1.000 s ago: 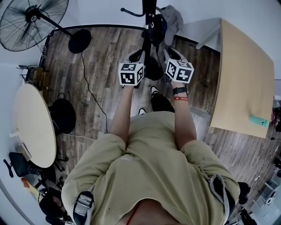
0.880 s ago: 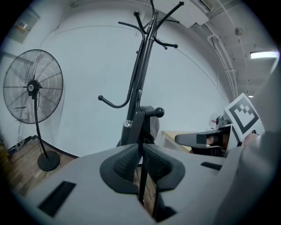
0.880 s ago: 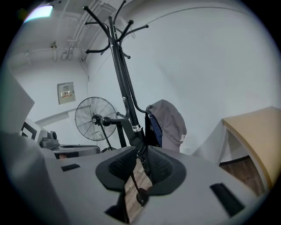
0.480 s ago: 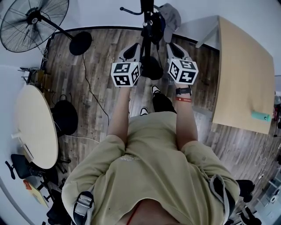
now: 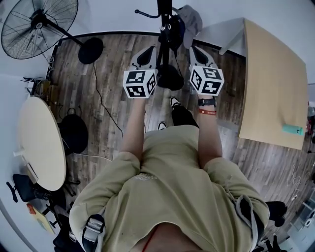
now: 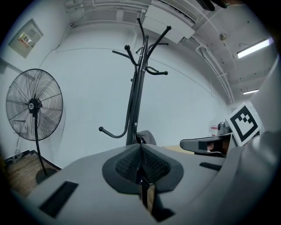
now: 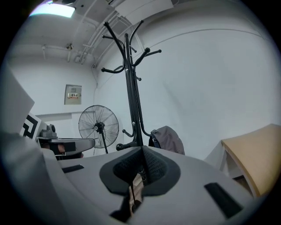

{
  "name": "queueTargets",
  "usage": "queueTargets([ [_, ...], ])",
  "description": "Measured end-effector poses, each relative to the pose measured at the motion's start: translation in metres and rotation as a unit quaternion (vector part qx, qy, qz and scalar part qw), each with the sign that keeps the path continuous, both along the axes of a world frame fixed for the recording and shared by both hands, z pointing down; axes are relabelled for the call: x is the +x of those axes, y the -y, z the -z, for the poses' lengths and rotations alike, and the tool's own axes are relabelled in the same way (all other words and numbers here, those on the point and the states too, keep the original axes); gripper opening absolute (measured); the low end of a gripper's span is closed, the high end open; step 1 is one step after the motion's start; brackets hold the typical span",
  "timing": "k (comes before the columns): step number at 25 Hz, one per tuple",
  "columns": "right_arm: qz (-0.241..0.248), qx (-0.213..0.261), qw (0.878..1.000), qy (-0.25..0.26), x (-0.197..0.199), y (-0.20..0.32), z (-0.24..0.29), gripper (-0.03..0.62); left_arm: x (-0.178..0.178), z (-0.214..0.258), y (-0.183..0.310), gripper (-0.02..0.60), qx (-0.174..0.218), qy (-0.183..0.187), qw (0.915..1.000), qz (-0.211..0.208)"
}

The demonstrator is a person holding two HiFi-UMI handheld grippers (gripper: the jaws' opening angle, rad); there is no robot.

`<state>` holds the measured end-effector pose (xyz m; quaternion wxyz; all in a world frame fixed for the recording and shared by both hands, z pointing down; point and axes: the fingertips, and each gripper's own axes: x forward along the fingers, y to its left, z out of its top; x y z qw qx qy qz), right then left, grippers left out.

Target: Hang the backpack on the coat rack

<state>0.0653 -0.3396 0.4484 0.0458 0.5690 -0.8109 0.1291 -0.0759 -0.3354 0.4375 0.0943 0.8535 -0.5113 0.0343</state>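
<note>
Our left gripper (image 6: pixel 140 148) is pressed together on nothing. The right gripper (image 7: pixel 142 151) has just been closing, and its jaws meet empty too. Beyond them the grey backpack (image 7: pixel 168 139) hangs low on the coat rack (image 7: pixel 131 88), apart from both tools. The hanging looks done, and only backing away seems left.

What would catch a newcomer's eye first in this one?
The black coat rack stands at top centre of the head view, with a grey backpack hanging low on its right side. Just below it, the left claw and right claw are held side by side, both shut and empty; the right one has just been closing, on nothing. A big fan stands at top left.
</note>
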Motion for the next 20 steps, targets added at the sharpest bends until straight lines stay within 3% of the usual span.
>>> queueTargets([
  [13, 0.014, -0.010, 1.000, -0.008, -0.008, 0.022, -0.007, 0.015, -0.003, -0.011, 0.023, 0.025, -0.013, -0.023, 0.9996, 0.007],
  [20, 0.048, -0.057, 0.997, -0.016, -0.015, 0.050, -0.043, 0.015, 0.004, -0.062, 0.053, 0.025, -0.071, -0.006, 0.9974, -0.006],
])
